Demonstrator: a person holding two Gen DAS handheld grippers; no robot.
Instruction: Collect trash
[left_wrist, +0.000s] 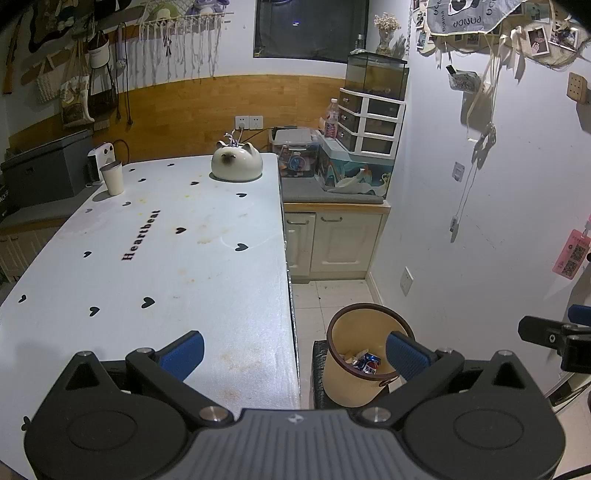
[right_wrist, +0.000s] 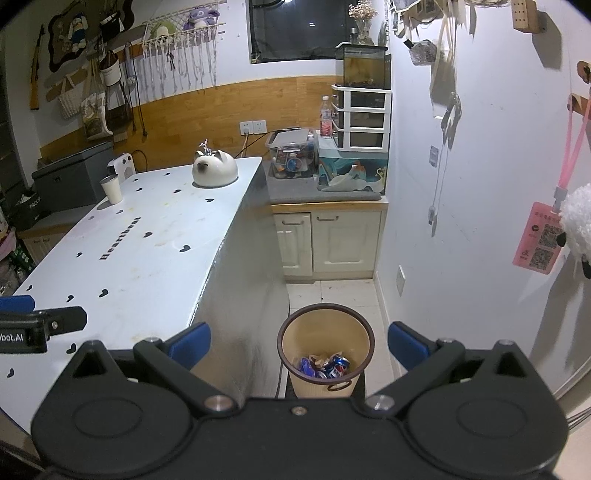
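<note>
Bin (right_wrist: 327, 354), tan, upright on floor beside table (right_wrist: 147, 258), mouth up; crushed cans (right_wrist: 334, 365) inside. Left gripper (left_wrist: 295, 350) and right gripper (right_wrist: 299, 341): both spread wide, empty.

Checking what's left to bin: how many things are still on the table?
2. A cup stands at the far left corner of the table, and a cat-shaped pot sits near the far right edge. The near end is hidden behind the grippers.
</note>
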